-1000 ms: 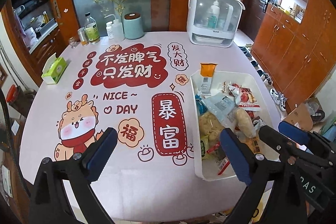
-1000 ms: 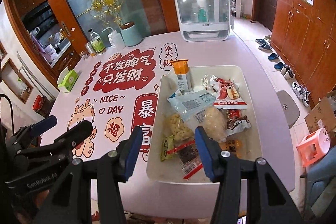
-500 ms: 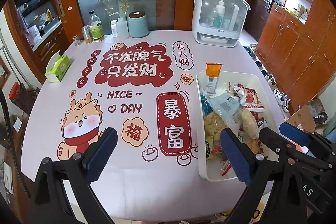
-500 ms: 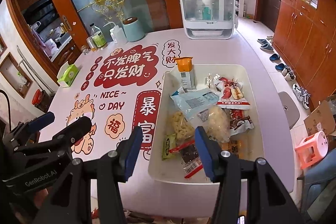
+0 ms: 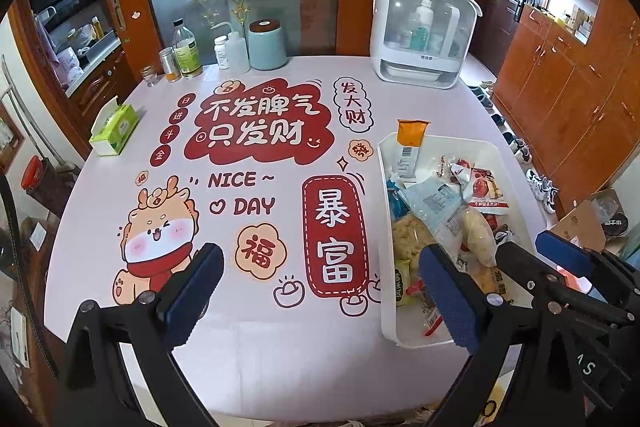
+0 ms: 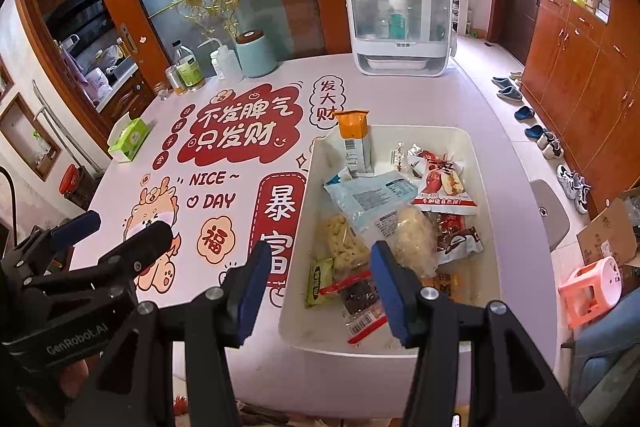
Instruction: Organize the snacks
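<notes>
Both grippers are hovering low over the near edge of the table, each with its fingers spread wide and holding nothing. The left gripper is sitting above the printed cloth, the right gripper above the near end of the white tray. All the snacks in view are lying inside that tray: an orange-topped carton standing at the far end, a pale blue packet across the middle, a red apple-picture bag to its right, a clear bag of puffs and small sachets nearer the camera. None are lying loose on the cloth.

That arrangement suits either a jumbled tray waiting to be sorted out or a tray into which everything has been gathered, so the pictures are not settling which step is in hand. If a packet is to be lifted, taking it by a sealed edge with a light squeeze is looking wise, since the bags are crinkly, overlapping and easily crushed.

Compared with a second ago, both views are showing the table from slightly higher and further back; the tray's contents are lying just as they were
</notes>
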`<state>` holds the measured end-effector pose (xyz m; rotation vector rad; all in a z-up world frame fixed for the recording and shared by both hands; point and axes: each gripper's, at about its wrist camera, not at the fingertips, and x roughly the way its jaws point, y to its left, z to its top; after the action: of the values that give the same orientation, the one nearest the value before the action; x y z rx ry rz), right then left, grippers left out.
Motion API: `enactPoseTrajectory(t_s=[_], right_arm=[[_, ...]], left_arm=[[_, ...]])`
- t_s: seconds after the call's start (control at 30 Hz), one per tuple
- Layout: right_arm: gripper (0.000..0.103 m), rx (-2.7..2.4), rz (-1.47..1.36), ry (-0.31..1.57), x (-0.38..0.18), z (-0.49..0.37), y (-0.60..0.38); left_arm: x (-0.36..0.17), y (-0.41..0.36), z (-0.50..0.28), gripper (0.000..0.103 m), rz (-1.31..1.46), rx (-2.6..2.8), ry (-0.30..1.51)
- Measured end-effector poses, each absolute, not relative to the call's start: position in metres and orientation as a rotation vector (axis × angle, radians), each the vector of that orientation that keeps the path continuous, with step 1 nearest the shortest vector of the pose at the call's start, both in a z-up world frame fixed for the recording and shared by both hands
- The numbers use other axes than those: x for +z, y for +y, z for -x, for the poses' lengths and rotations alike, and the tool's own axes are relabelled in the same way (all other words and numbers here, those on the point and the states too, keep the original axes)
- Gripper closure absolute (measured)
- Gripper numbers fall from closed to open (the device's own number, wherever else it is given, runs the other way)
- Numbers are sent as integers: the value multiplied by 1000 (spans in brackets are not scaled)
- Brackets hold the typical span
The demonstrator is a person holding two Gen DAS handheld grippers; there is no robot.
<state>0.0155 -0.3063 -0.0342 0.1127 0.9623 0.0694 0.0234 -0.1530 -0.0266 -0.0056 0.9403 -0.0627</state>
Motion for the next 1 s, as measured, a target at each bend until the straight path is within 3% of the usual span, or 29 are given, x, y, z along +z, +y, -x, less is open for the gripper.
enactPoseTrajectory(t_s=[1.0], right_arm=[[51, 69, -110, 968, -35, -18, -305]], left_arm=[[-31, -141, -19, 5, 5, -53, 950]])
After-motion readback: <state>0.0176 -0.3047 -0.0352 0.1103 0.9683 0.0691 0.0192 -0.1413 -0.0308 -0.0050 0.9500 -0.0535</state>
